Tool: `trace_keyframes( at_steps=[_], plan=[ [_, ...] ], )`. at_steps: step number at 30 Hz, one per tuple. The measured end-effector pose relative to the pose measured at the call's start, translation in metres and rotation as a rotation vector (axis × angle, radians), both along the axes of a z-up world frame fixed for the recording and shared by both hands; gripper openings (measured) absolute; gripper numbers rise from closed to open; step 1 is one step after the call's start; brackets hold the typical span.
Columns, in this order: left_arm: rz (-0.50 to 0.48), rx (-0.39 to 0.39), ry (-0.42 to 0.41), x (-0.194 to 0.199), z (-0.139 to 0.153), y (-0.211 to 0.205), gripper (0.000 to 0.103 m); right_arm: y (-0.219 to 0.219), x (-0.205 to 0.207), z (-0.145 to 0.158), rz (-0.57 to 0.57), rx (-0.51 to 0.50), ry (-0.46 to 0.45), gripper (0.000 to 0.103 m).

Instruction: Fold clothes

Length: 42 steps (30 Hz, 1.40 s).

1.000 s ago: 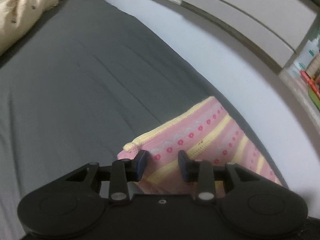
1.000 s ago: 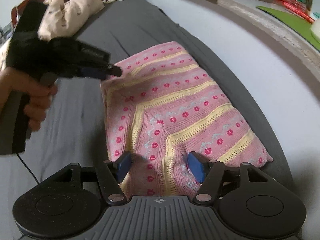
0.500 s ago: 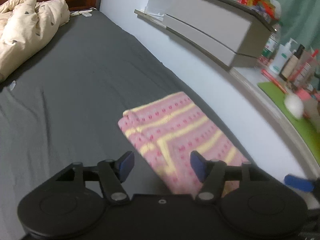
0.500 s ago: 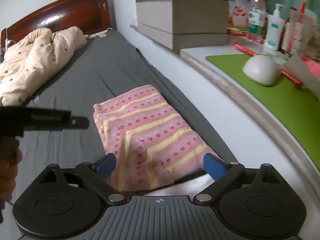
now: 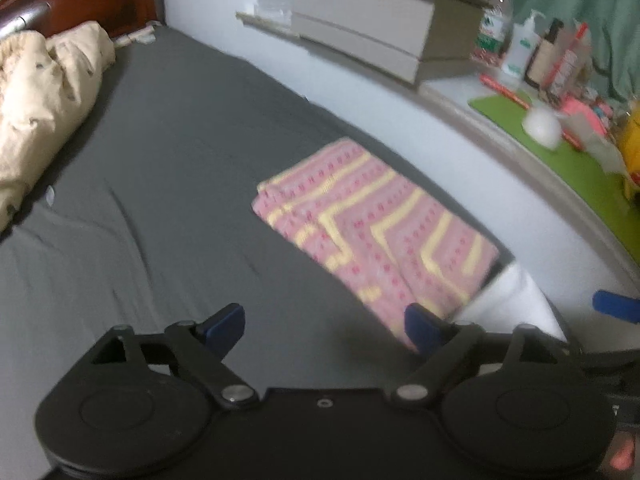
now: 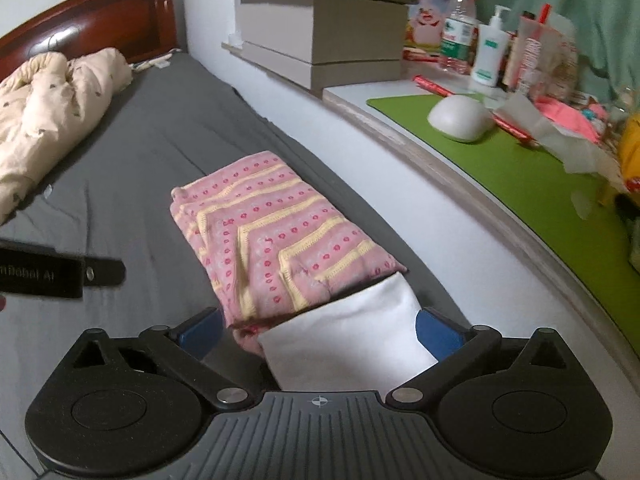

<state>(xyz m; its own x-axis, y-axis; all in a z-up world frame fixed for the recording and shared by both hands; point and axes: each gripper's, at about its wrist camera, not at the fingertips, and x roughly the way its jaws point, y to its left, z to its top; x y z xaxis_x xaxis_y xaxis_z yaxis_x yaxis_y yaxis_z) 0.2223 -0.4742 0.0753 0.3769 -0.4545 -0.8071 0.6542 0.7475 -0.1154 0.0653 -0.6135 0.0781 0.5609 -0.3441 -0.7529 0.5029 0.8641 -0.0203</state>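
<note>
I am looking down over a bed covered in a dark grey sheet (image 6: 152,148), which is filling most of both views. A red-brown wooden headboard (image 6: 92,20) is standing at its far end. A rumpled cream quilt (image 6: 52,104) is lying at the far left of the bed, near the headboard. Along the right side, a white wall is running beside the mattress, and a ledge on top of it is carrying a green mat (image 6: 520,168), two stacked grey boxes (image 6: 320,44), bottles and a white rounded object (image 6: 460,118).

The folded pink knit garment (image 6: 276,232), with yellow stripes and small red dots, is lying flat on the sheet close to the wall side of the bed. A white cloth (image 6: 352,340) is sitting just beside its near end, partly under it.

I am holding my right gripper (image 6: 320,332) above the near end of the garment, its jaws opening wide and gripping nothing. My left gripper (image 5: 326,330) is hovering over bare sheet to the garment's left, its jaws also opening, with nothing between them.
</note>
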Motion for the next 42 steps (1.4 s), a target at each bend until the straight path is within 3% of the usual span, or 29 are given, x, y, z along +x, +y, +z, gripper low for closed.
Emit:
trace_keyframes(
  at_steps=[8,17,19,22,27,31,36,39,42],
  plan=[
    [-0.025,0.012,0.018,-0.018,0.005,0.011,0.096,0.024,-0.012,0.012,-0.049,-0.029,0.008,0.103],
    [0.012,0.032,-0.148,-0.029,0.024,0.014,0.096,0.034,-0.021,0.013,-0.088,-0.066,0.015,0.103],
    [0.039,0.016,-0.191,-0.030,0.031,0.017,0.103,0.040,-0.025,0.022,-0.095,-0.118,-0.026,0.103],
    [0.064,-0.038,-0.282,-0.036,0.049,0.020,0.103,0.048,-0.032,0.035,-0.107,-0.196,-0.088,0.103],
    [0.097,-0.229,-0.355,-0.043,0.082,0.036,0.103,0.062,-0.044,0.062,-0.105,-0.329,-0.232,0.103],
    [0.122,-0.329,-0.424,-0.048,0.097,0.049,0.103,0.068,-0.042,0.069,-0.118,-0.381,-0.249,0.103],
    [0.199,-0.255,-0.501,-0.054,0.104,0.040,0.103,0.081,-0.044,0.074,-0.147,-0.462,-0.286,0.103],
    [0.266,-0.287,-0.566,-0.059,0.106,0.041,0.103,0.082,-0.045,0.075,-0.113,-0.445,-0.295,0.103],
    [0.363,-0.393,-0.674,-0.068,0.108,0.054,0.103,0.084,-0.041,0.074,-0.117,-0.454,-0.291,0.103]
  ],
)
